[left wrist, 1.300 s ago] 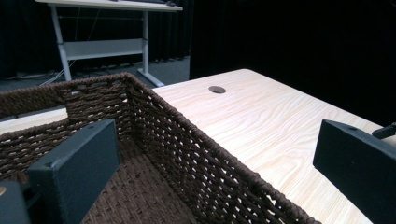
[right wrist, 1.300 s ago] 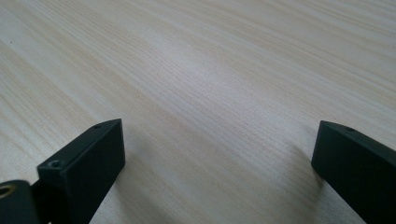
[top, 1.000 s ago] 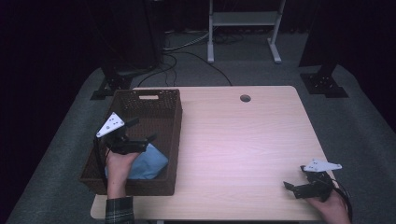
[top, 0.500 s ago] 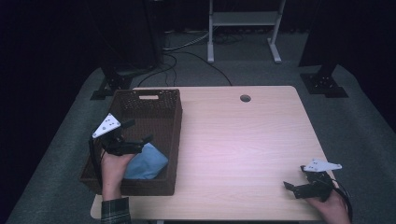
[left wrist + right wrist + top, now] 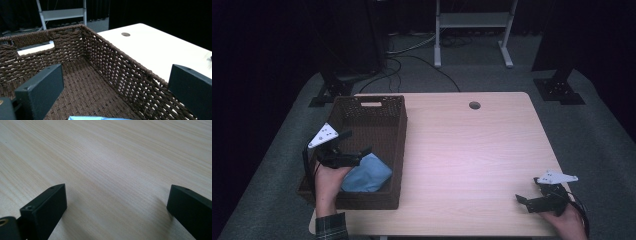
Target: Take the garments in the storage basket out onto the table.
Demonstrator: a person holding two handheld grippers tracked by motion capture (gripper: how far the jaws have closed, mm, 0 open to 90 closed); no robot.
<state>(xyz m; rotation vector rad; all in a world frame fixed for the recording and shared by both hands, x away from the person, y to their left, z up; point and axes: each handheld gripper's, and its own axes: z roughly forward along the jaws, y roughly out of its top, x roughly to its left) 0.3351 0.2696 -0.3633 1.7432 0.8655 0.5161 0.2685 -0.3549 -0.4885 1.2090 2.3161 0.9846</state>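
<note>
Right gripper sits low over the near right corner of the pale wood-grain table, jaws spread wide with nothing between them; its own view shows bare tabletop past both pads.

Left gripper hovers above the near end of the dark brown woven wicker basket at the table's left edge. Jaws wide apart, gripping nothing. The light blue folded cloth lies on the basket floor at the near end, just below and beside the jaws, not touching them as far as can be told.

Judgement: cloth looks deposited, placing step essentially done. Next move calls for lifting the left gripper straight up, clear of the basket wall, without snagging the cloth.

Hard to read: in the left gripper view the cloth is cut off at the bottom edge, so its fold can't be checked. Basket's near left wall is hidden behind the hand.
</note>
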